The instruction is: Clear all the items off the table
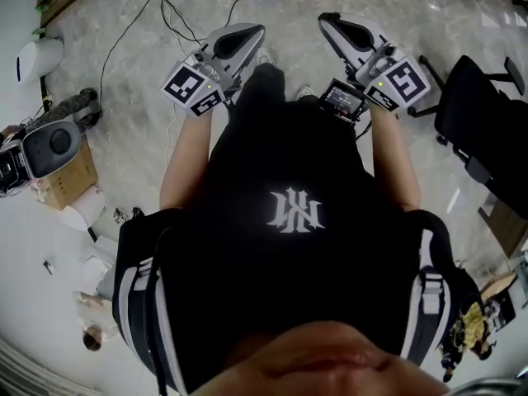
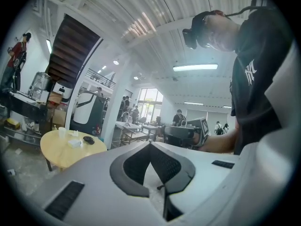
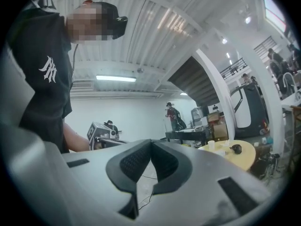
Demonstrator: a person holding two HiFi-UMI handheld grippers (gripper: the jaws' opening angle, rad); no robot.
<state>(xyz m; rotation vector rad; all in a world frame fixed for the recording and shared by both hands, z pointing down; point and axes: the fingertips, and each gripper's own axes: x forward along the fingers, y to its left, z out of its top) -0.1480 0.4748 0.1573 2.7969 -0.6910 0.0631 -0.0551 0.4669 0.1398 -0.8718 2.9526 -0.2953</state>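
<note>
A round yellow table (image 2: 55,150) stands far off at the left of the left gripper view, carrying a white cup (image 2: 62,132), a small white box (image 2: 74,142) and a dark object (image 2: 88,139). The right gripper view has the same table (image 3: 241,158) at its right, with the cup (image 3: 211,145) and the dark object (image 3: 236,149). In the head view my left gripper (image 1: 257,30) and right gripper (image 1: 326,16) are held side by side before my body, over the marble floor. Both are shut with nothing between the jaws, far from the table.
A black office chair (image 1: 472,115) stands at the right and a cardboard box (image 1: 68,173) at the left. Cables (image 1: 165,11) run over the floor ahead. Work tables (image 2: 129,126) and several people are farther back in the hall.
</note>
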